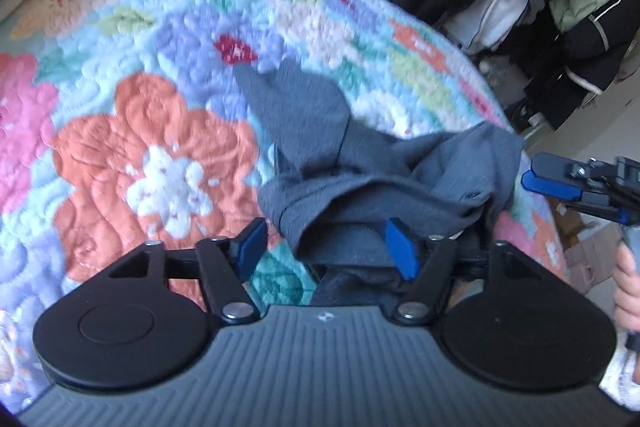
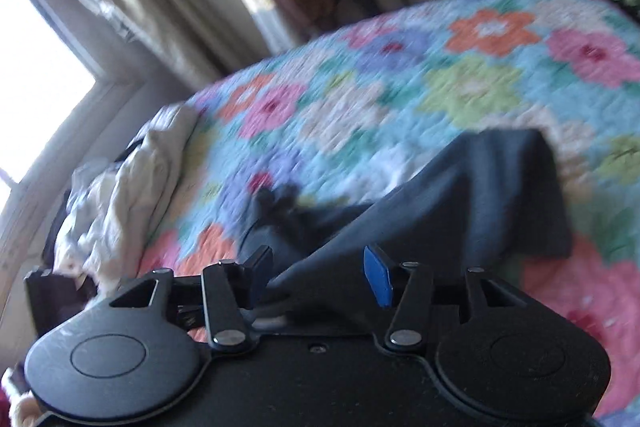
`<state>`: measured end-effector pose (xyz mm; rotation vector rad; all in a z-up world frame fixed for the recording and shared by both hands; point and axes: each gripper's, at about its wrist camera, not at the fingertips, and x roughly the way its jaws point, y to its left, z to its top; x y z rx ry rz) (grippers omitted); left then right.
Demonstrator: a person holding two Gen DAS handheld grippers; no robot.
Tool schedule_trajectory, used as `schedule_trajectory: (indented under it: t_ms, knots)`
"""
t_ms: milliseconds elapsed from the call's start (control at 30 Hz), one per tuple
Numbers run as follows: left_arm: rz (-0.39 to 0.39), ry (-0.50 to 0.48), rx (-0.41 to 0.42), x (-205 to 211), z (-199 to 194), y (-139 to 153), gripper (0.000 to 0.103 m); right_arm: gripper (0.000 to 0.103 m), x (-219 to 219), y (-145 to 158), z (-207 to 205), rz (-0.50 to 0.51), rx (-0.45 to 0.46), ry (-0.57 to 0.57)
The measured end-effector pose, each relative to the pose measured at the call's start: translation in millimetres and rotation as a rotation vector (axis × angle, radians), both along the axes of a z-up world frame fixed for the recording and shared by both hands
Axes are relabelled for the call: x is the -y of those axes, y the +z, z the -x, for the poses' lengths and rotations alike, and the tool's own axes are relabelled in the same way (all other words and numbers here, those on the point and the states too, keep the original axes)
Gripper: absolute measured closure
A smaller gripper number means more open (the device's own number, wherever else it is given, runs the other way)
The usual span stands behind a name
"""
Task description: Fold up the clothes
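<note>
We see daylight glaring white through the window [image 2: 36, 67], motion blur smearing the floral quilt [image 2: 400, 99] in both views, and fisheye bending at the edges.

Crumpled dark grey garment [image 1: 352, 163] on floral quilt [image 1: 160, 131].

The soft dark grey cloth garment [image 1: 360, 163] looked matt and a bit fuzzy. The puffy flowered quilt [image 1: 152, 131] was bumpy, stitched cloth. The left black plastic gripper [image 1: 326, 247] looked smooth and dull, with shiny round metal pins and blue pads [image 1: 400, 251].
</note>
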<state>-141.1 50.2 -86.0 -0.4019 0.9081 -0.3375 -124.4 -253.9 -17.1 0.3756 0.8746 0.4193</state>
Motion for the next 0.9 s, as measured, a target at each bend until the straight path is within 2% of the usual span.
schedule_trajectory:
  t_ms: [33, 67, 100, 133, 200, 300, 400, 500, 600, 733, 767, 800, 833, 900]
  knots:
    - [-0.009, -0.004, 0.007, 2.6, -0.5, -2.3, 0.041, 0.047, -9.3, -3.6, -0.7, 0.017, -0.015, 0.035]
    - [-0.035, -0.023, 0.025, 6.4, -0.2, -1.9, 0.053, 0.046, -18.3, -6.6, -0.9, 0.038, -0.027, 0.063]
    - [-0.069, -0.048, 0.045, 11.0, 0.3, -0.6, 0.083, 0.046, -26.0, -7.9, 0.5, 0.067, -0.029, 0.074]
    - [-0.098, -0.066, 0.068, 15.2, 2.5, 2.2, 0.085, 0.046, -32.6, -9.0, 1.7, 0.093, -0.028, 0.090]
    - [-0.127, -0.094, 0.109, 22.3, 8.5, 10.2, 0.089, 0.046, -44.1, -9.9, 4.9, 0.136, -0.015, 0.124]
    - [-0.109, -0.108, 0.150, 25.5, 16.6, 21.3, 0.091, 0.046, -52.5, -3.7, 12.9, 0.184, 0.038, 0.155]
    - [-0.038, -0.104, 0.155, 20.0, 19.8, 28.7, 0.091, 0.046, -63.3, 0.9, 19.4, 0.187, 0.074, 0.224]
    - [0.081, -0.079, 0.116, 7.5, 18.8, 30.2, 0.091, 0.046, -79.8, 3.2, 35.3, 0.285, 0.145, 0.309]
    - [0.148, -0.080, 0.109, 0.5, 21.4, 31.7, 0.093, 0.045, -107.2, 1.5, 58.9, 0.463, 0.280, 0.402]
    - [0.211, -0.111, 0.103, 4.2, 25.5, 30.9, 0.097, 0.044, -131.0, -8.1, 66.5, 0.595, 0.360, 0.398]
    - [0.212, -0.117, 0.105, 5.6, 26.8, 31.3, 0.097, 0.052, -134.2, -11.4, 66.8, 0.626, 0.381, 0.398]
    - [0.207, -0.120, 0.108, 7.0, 28.2, 32.1, 0.103, 0.081, -135.3, -13.2, 66.0, 0.648, 0.381, 0.396]
    - [0.203, -0.124, 0.111, 8.3, 29.6, 32.8, 0.103, 0.093, -136.4, -15.0, 65.3, 0.671, 0.380, 0.394]
    - [0.193, -0.132, 0.117, 11.0, 32.3, 34.3, 0.103, 0.094, -130.5, -11.9, 64.1, 0.676, 0.397, 0.358]
